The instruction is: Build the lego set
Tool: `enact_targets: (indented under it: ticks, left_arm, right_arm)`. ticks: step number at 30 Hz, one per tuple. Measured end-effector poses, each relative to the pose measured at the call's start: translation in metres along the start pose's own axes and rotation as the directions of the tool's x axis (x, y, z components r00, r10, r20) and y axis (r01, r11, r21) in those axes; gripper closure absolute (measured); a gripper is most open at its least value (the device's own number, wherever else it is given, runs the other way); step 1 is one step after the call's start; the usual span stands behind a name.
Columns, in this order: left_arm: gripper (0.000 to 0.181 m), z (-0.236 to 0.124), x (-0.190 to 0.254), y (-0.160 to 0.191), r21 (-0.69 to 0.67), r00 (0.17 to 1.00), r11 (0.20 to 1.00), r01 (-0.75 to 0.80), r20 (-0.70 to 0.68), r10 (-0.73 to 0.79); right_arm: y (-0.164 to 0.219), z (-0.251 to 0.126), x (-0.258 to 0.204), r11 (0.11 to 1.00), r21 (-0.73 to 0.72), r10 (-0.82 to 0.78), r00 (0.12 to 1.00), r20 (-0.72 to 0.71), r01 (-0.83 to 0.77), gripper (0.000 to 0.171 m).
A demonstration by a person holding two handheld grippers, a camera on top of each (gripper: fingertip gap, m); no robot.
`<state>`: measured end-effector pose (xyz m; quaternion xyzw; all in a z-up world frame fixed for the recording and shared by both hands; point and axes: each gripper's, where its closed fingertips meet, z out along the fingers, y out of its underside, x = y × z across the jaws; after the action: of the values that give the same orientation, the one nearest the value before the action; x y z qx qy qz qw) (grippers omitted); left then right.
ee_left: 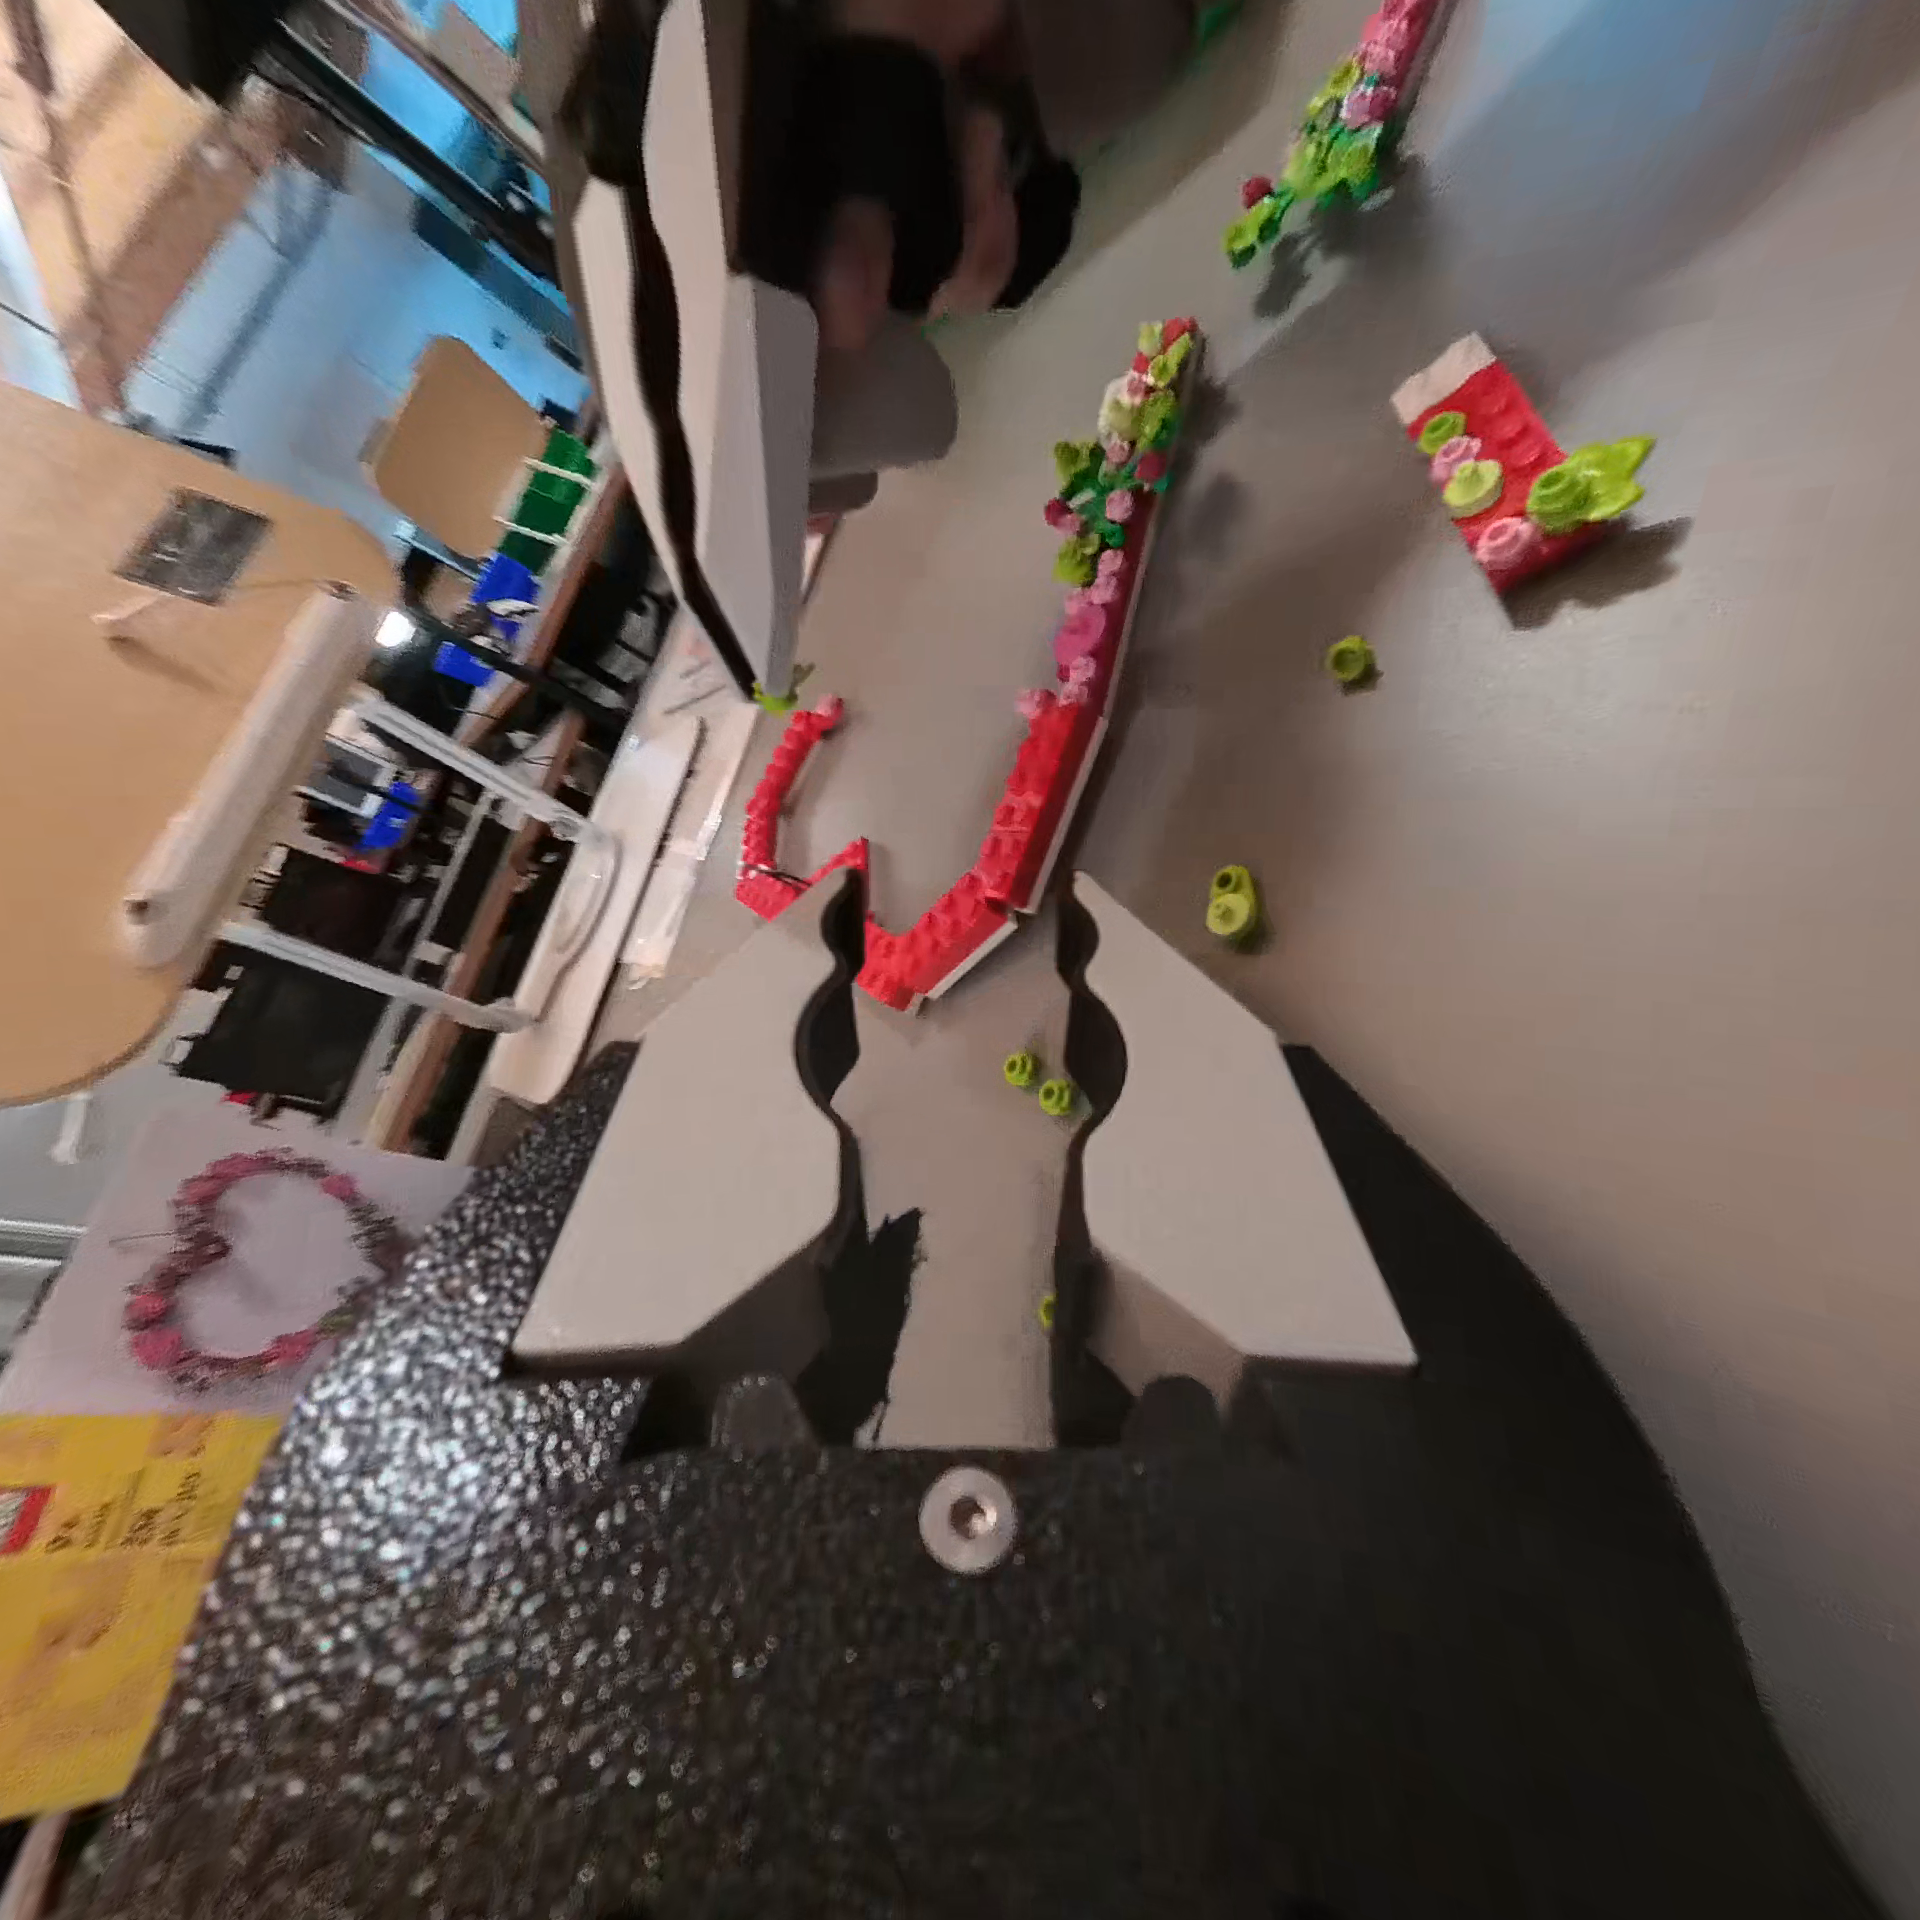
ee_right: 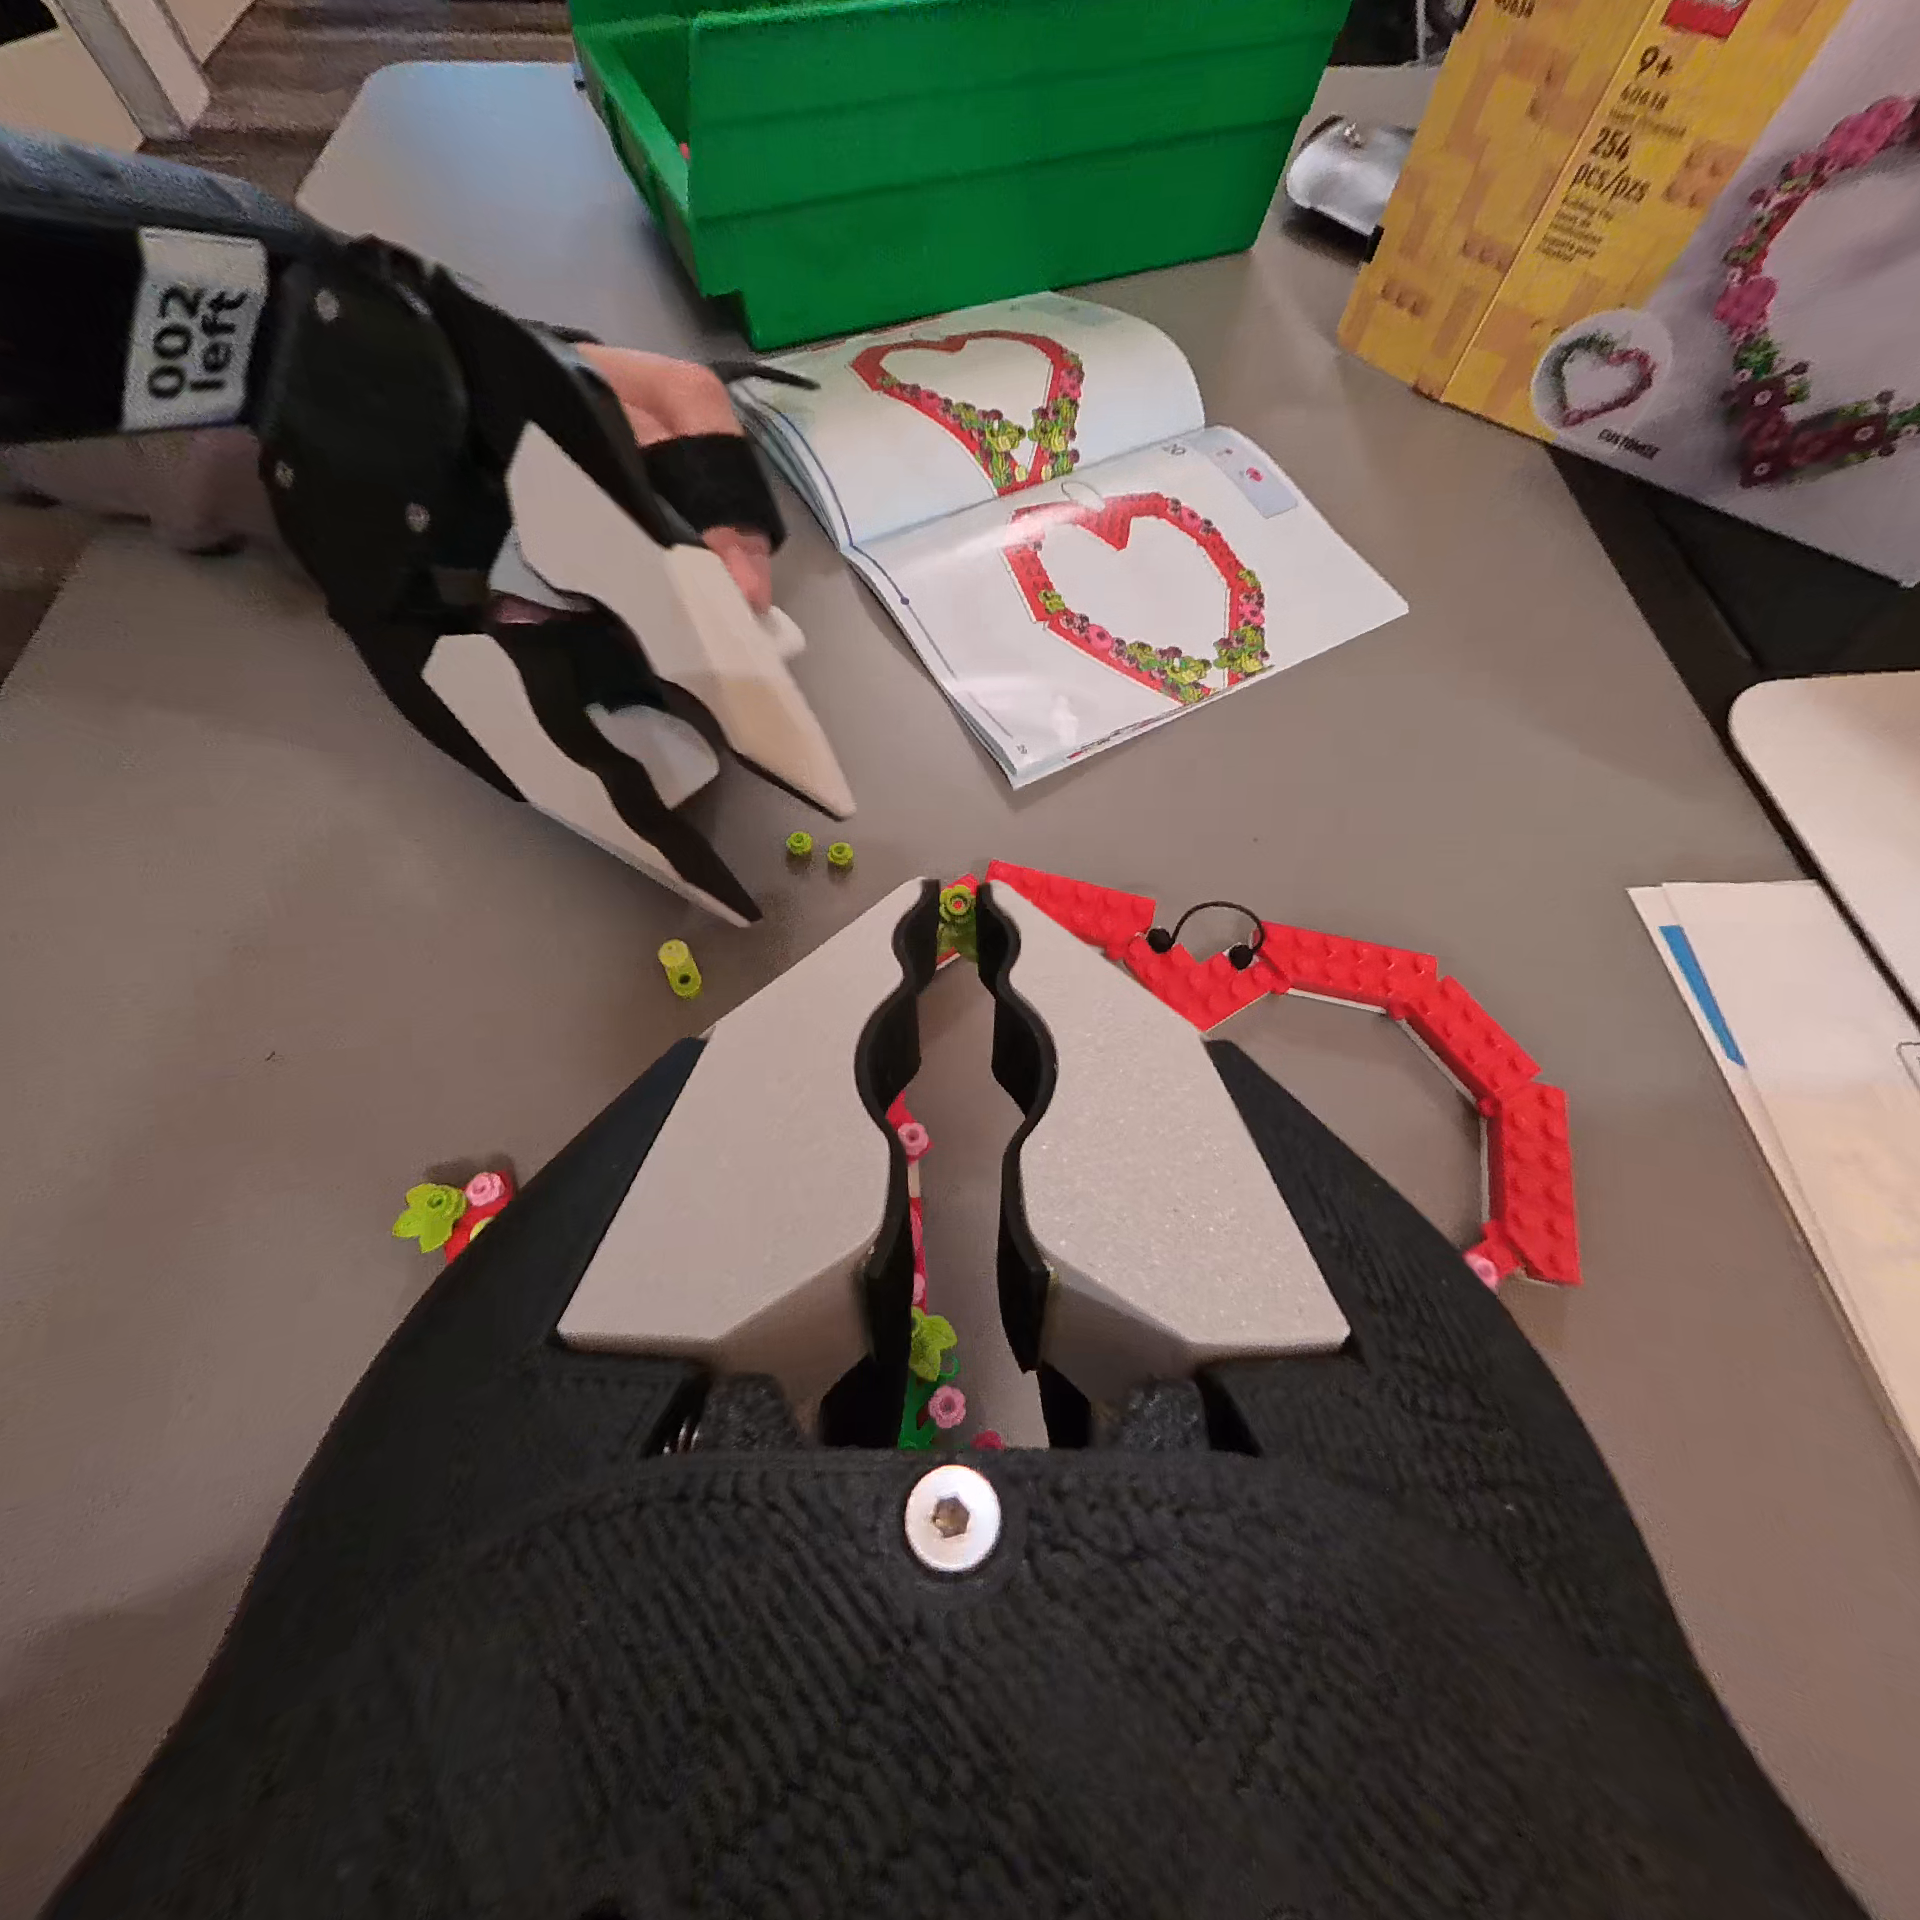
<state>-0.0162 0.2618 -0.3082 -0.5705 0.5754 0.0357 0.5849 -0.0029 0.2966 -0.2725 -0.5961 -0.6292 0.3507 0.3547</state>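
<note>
Grey tabletop [ee_right: 1351, 831] carries the work, with a green bin [ee_right: 935, 156] at the back, an open instruction booklet [ee_right: 1091, 582] beside it and the yellow set box [ee_right: 1558, 229] to the right. Judging by the booklet's pictures, the build looks perhaps half done: the red heart frame [ee_right: 1351, 987] is joined into its outline with a black wire loop at the notch, one long side is already thick with pink flowers and lime leaves [ee_left: 1112, 488], while the other curve is mostly bare studs. A separate decorated red segment [ee_left: 1507, 468] lies apart, and loose lime studs [ee_right: 821, 847] sit near the frame (more decorating clearly remains). The right gripper [ee_right: 961, 914] points down at the frame's edge, its jaws nearly closed on a small lime flower piece [ee_right: 956, 920] pinched at the tips. The left gripper [ee_left: 961, 914] hovers low and tilted over the table just beside the frame's point, its jaws parted and empty, the loose studs lying between and beneath them.
</note>
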Motion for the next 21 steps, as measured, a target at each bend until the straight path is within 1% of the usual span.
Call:
enact_targets:
  ticks: [2, 5, 10, 12, 16, 21]
  left_arm:
    - [0.143, 0.009, -0.001, 0.005, -0.019, 0.999, 1.000, 0.022, -0.039, -0.023]
    - [0.141, 0.019, -0.006, 0.009, -0.039, 0.998, 0.999, -0.003, -0.067, 0.000]
    - [0.142, 0.020, -0.014, 0.006, -0.028, 0.995, 0.998, -0.059, -0.079, 0.057]
    - [0.141, 0.016, -0.013, 0.004, -0.012, 0.994, 0.999, -0.041, -0.103, 0.040]
    - [0.137, 0.016, -0.003, -0.007, 0.015, 0.985, 0.999, 0.044, -0.170, -0.040]
    - [0.133, 0.028, 0.008, -0.006, -0.038, 0.976, 0.999, 0.010, -0.217, -0.018]
  right_arm:
    - [0.004, 0.001, 0.000, 1.000, -0.016, 0.003, 1.000, 0.001, -0.003, 0.166]
    - [0.009, 0.001, 0.000, 1.000, -0.026, 0.015, 1.000, 0.007, -0.015, 0.166]
    - [0.013, -0.001, 0.001, 0.999, -0.045, 0.030, 0.999, 0.013, -0.030, 0.166]
    - [0.018, -0.003, 0.002, 0.997, -0.062, 0.037, 0.999, 0.014, -0.036, 0.166]
    - [0.022, -0.008, 0.000, 0.996, -0.070, 0.067, 0.997, 0.045, -0.064, 0.166]
    - [0.024, -0.012, 0.000, 0.995, -0.075, 0.076, 0.996, 0.052, -0.072, 0.165]
